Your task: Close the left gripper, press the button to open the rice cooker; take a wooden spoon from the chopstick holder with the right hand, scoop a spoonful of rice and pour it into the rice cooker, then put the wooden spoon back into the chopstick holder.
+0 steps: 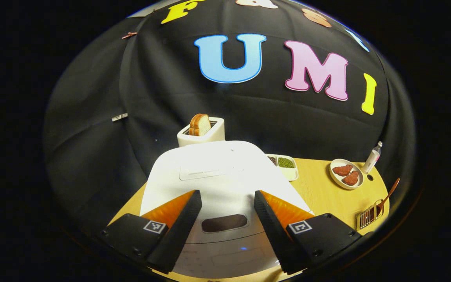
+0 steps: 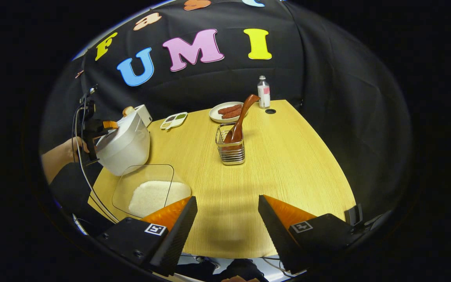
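The left claw [image 1: 227, 213] hangs spread wide just over the front of the rice cooker [image 1: 225, 176], its fingers straddling the dark recess on the lid's front slope that I take to be the button [image 1: 224, 223], though the view is too warped to be sure. The lid is down. The cooker looks a smooth, hard-shelled, fairly heavy body, so a push with the fingers pressed together should move the latch and not the pot.

The right claw [image 2: 227, 219] is also spread, holding nothing, above the near edge of the surface [image 2: 288, 156]. Ahead of it, toward the middle, stands the wire chopstick holder [image 2: 231, 150] with the wooden spoon [image 2: 243, 117] leaning in it, handle up and tilted toward the far edge. The spoon seems light, stiff and slightly slick; the bare upper handle is the place to pinch. The light holder may tip. The rice [image 2: 155, 197] lies in a clear dish by the near left corner, beside the cooker.
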Available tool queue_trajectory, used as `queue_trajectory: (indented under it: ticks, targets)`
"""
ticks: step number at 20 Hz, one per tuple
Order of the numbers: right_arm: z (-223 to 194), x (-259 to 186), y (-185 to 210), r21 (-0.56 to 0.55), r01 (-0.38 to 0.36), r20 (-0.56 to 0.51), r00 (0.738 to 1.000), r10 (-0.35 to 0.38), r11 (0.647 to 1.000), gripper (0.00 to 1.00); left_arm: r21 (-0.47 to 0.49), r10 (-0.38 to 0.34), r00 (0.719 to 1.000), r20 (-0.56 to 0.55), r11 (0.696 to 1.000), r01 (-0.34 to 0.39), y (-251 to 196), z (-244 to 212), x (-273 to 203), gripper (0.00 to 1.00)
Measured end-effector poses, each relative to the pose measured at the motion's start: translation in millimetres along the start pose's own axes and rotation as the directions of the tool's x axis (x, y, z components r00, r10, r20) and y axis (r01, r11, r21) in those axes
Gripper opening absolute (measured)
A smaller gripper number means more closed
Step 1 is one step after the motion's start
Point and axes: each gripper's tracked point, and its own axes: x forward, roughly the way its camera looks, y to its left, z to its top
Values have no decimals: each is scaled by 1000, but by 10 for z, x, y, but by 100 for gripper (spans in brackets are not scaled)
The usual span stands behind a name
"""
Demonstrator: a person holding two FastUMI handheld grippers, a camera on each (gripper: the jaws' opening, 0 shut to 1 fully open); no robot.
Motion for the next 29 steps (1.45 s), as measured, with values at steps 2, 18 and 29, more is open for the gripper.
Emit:
queue_trajectory:
  ticks: [2, 18, 29]
  targets:
    - [1, -22, 26, -15, -13, 2, 1000, 13, 1000, 99, 8, 32, 999, 15, 999, -32, 67, 37, -79, 98]
    - [1305, -1149, 495, -183, 100, 450, 893, -7, 978, 99, 80, -150, 887, 436, 989, 128, -350, 295, -3434, 96]
    - [1034, -2074, 930, -203, 227, 590, 805, -66, 953, 99, 85, -173, 891, 419, 985, 151, 326, -61, -3978, 99]
